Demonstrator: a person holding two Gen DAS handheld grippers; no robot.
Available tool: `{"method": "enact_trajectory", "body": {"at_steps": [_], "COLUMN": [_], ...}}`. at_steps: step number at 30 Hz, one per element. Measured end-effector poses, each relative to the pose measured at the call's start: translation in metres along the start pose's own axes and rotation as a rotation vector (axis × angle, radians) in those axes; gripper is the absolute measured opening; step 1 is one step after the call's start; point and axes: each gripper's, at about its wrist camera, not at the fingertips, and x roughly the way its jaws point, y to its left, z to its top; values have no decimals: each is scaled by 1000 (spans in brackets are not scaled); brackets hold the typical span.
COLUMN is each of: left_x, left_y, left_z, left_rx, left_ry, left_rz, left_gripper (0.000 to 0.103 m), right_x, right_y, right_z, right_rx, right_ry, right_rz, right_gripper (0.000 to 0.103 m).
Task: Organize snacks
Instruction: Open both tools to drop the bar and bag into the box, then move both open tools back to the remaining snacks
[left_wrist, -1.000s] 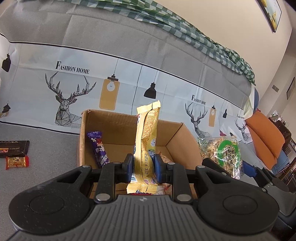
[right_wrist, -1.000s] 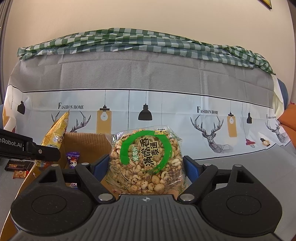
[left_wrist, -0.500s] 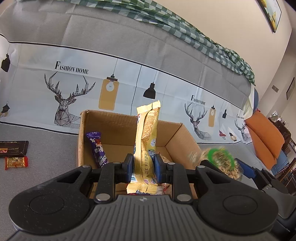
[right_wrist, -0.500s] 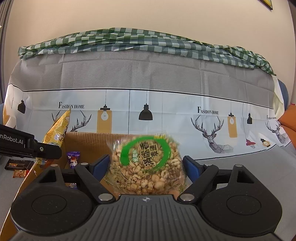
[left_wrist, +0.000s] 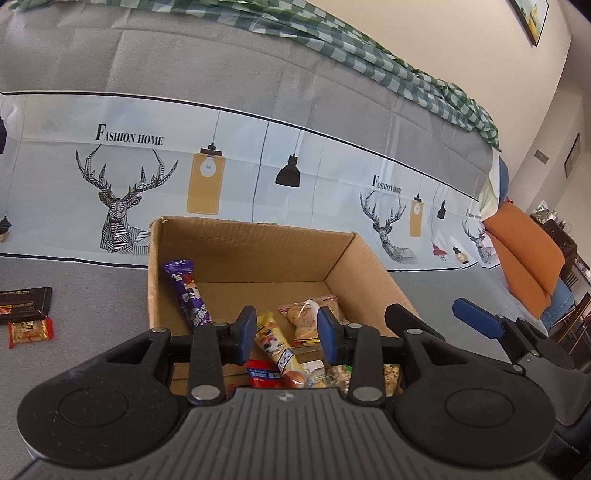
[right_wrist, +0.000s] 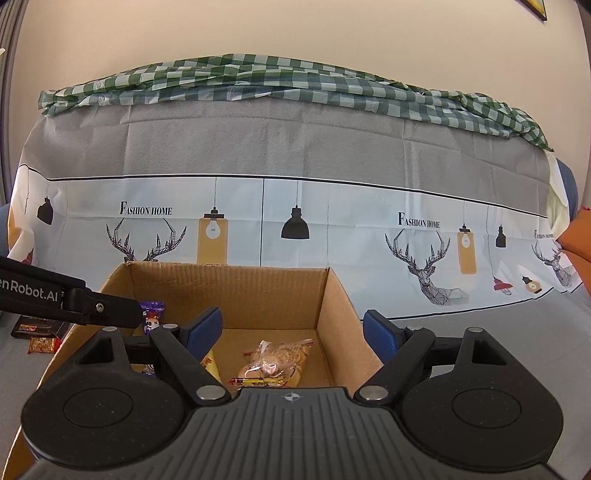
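An open cardboard box (left_wrist: 251, 243) stands on the grey cloth, also in the right wrist view (right_wrist: 229, 284). My left gripper (left_wrist: 287, 328) is open and empty above its near side. Inside lie the yellow snack pack (left_wrist: 277, 345), a purple bar (left_wrist: 186, 291) leaning on the left wall, a clear bag of biscuits (left_wrist: 306, 317), a red packet (left_wrist: 264, 374) and the nut bag (left_wrist: 373, 373). My right gripper (right_wrist: 292, 334) is open and empty over the box; the biscuit bag (right_wrist: 273, 362) lies below it.
A dark chocolate bar (left_wrist: 24, 304) and a small red-orange packet (left_wrist: 29, 332) lie on the cloth left of the box. A deer-print cloth covers the sofa back (left_wrist: 258, 166). Orange cushions (left_wrist: 524, 254) sit at the right.
Both grippers have opened. The nut bag fell from the right gripper into the box, and the yellow pack dropped from the left gripper into the box.
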Motion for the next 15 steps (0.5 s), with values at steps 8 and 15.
{"method": "enact_trajectory", "body": {"at_steps": [8,15], "left_x": [-10,-36], "left_y": [5,24], "left_z": [-2,2], "left_rx": [19,7], "left_ry": [-18,-56], "left_rz": [44,75], "left_gripper": [40,39], "right_x": [-3,-8], "right_y": [13,36], "right_z": [-1,-3], "right_rx": [33,88], "right_ry": [4,0], "right_rz": [5,33], "right_gripper": [85,59]}}
